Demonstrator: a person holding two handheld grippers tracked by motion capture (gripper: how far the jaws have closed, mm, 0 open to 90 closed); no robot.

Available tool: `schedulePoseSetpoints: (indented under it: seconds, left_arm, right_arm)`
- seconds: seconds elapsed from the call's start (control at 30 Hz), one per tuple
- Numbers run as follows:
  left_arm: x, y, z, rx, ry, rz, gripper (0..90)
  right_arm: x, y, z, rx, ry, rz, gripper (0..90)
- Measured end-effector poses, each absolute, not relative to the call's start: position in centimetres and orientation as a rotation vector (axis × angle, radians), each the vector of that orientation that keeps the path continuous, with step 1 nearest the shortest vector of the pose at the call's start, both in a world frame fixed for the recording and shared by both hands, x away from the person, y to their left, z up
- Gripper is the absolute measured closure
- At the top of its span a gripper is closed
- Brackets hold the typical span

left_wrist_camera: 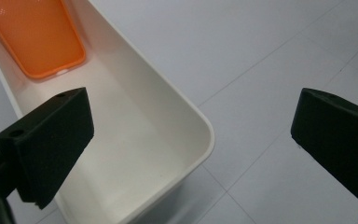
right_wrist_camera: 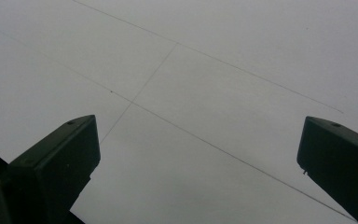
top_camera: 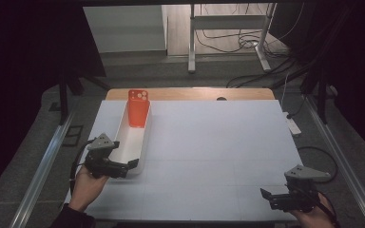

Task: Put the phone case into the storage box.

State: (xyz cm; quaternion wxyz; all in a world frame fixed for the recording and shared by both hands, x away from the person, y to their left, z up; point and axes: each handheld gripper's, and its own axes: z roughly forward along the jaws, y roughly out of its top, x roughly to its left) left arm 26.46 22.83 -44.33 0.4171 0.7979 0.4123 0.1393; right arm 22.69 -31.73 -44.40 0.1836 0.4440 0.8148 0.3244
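Observation:
An orange phone case [top_camera: 138, 108] leans in the far end of a long white tray [top_camera: 144, 142] on the left of the table. In the left gripper view the case [left_wrist_camera: 37, 35] lies at the top left inside the tray [left_wrist_camera: 177, 100]. My left gripper [top_camera: 132, 166] hovers open over the tray's near end, jaws wide apart and holding nothing [left_wrist_camera: 191, 144]. My right gripper [top_camera: 267, 195] is open near the table's front right corner, above bare white surface [right_wrist_camera: 198, 158].
The white table top [top_camera: 218, 142] has a wooden strip along its far edge. A power strip [top_camera: 293, 126] lies by the right edge. Metal rails run down both sides, and a desk frame with cables stands beyond the table.

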Motion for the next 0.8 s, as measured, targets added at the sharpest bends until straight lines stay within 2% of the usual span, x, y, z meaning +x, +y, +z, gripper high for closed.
schedulePoseSetpoints:
  seconds: [0.8]
  left_arm:
    - [23.4, 24.7, -44.7, 1.959, 1.084, 0.356, 0.0]
  right_arm:
    - [22.7, -31.7, -44.4, 1.247, 2.299, 0.905, 0.0]
